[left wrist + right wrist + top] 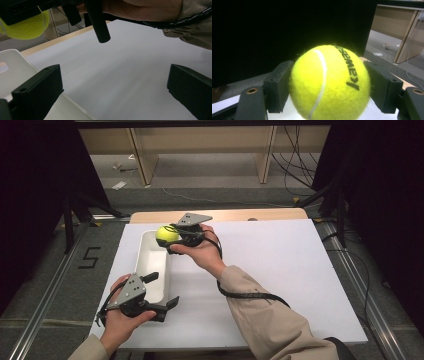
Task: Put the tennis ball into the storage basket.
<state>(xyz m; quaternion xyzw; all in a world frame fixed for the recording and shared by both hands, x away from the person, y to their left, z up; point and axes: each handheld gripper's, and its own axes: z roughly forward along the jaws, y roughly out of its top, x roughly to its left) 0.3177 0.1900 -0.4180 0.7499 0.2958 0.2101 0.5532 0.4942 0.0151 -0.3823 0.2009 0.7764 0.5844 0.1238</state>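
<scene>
A yellow tennis ball [167, 234] hangs above the far end of a long white tray [150, 255], clamped in my right gripper [172, 236]. In the right gripper view both black pads press the sides of the ball [329, 82], which has black lettering and a white seam. From the left gripper view the ball [26, 26] appears at the upper left. My left gripper [161, 290] rests at the tray's near right corner, its jaws wide apart and nothing between them; its view looks along the white board [117, 75], with the tray's rim [15, 65] at the left.
The white board [280, 270] covers the table. A wooden edge [225, 214] of the table runs along the back. Table legs and loose cables [295, 165] stand on the floor behind. A metal rail [50, 285] and a floor mark run along the left.
</scene>
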